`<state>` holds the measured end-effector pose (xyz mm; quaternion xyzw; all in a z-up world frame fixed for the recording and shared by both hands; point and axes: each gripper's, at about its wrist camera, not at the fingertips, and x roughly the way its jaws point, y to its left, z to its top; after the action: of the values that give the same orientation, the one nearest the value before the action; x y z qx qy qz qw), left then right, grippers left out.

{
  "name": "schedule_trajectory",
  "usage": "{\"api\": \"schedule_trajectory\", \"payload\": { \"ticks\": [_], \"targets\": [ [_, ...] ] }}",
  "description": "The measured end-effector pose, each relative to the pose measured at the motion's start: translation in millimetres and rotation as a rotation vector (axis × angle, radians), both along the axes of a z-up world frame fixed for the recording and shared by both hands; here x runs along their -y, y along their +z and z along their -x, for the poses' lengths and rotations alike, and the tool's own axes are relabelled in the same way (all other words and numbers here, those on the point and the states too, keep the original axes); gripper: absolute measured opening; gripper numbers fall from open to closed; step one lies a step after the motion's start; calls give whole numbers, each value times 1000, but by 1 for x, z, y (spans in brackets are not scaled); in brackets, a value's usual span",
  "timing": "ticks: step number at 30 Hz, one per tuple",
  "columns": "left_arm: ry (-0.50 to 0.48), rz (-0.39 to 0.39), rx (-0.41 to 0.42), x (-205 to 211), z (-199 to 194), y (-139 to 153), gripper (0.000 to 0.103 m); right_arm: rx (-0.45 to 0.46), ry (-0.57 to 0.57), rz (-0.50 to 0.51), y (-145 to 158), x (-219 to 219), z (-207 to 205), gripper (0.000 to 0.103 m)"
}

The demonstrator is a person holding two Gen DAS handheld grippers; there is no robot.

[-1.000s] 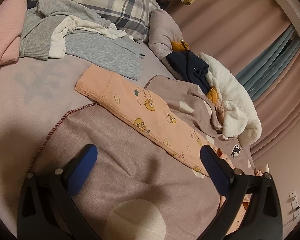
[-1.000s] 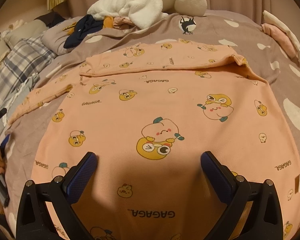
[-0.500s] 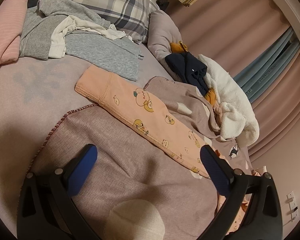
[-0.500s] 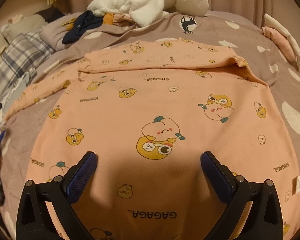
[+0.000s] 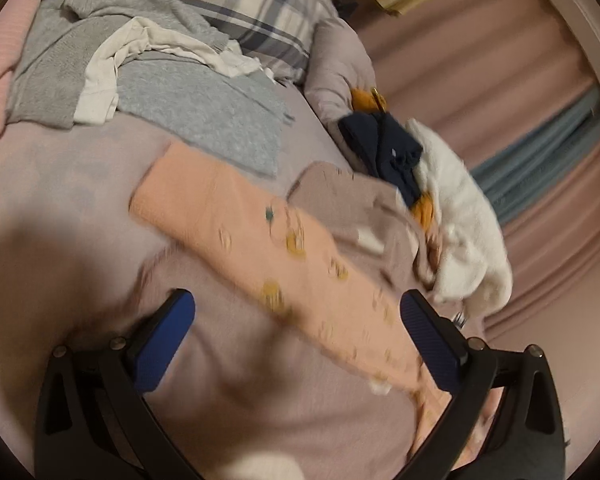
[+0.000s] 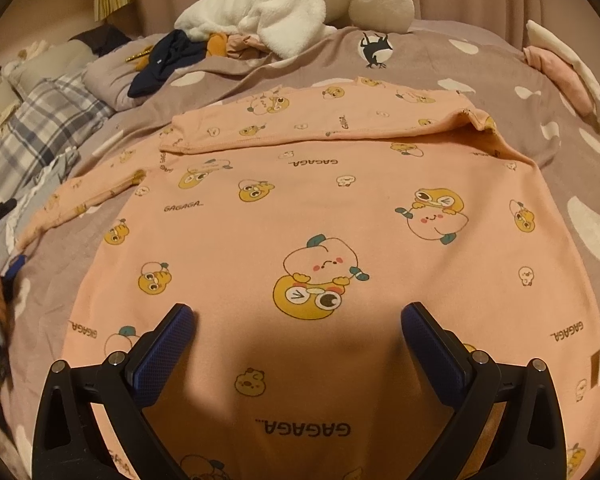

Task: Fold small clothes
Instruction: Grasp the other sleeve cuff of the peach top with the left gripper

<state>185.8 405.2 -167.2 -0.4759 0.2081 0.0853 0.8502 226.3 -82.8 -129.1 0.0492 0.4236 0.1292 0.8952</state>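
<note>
A peach child's top (image 6: 320,220) printed with cartoon fruit lies flat on the bed, one sleeve (image 6: 320,124) folded across its far edge, the other sleeve (image 6: 80,204) stretched out to the left. My right gripper (image 6: 296,320) hovers open over the top's near part, nothing between its blue pads. In the left wrist view, blurred, that outstretched sleeve (image 5: 268,248) runs diagonally from its cuff at upper left toward the lower right. My left gripper (image 5: 298,320) is open just above it, with the sleeve passing between the fingers and close to the right pad (image 5: 428,344).
A mauve spotted blanket (image 6: 560,168) covers the bed. Grey and white clothes (image 5: 172,80) are heaped by a plaid pillow (image 5: 260,4). A white fleece (image 6: 300,4) and a navy garment (image 6: 164,60) lie at the far side. Pink curtains hang behind.
The left gripper has moved forward and lower toward the outstretched sleeve, blurring its view. The right gripper has drawn back a little; the top has not moved.
</note>
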Motion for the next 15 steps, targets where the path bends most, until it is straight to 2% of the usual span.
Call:
{"api": "schedule_trajectory", "payload": {
  "ticks": [2,4,5,6,7,10,13,15],
  "targets": [
    [43,73,15,-18,-2,-2,90,2,1,-16,0,2,0,103],
    [114,122,10,-35,2,-8,55,3,1,-43,0,5,0,103],
    [135,148,-18,-43,2,-15,45,2,1,-52,1,6,0,103],
    [154,157,-51,-48,2,-20,21,4,2,-57,1,7,1,103],
    [174,153,-84,-51,3,-25,10,5,2,-63,1,7,1,103],
    [198,125,-87,-50,6,-26,10,6,3,-82,1,9,1,103],
    [210,-18,-137,-34,0,-8,9,7,3,-102,2,11,1,103],
    [205,-80,-155,-29,-5,0,9,8,4,-108,2,12,2,103]
  ]
}}
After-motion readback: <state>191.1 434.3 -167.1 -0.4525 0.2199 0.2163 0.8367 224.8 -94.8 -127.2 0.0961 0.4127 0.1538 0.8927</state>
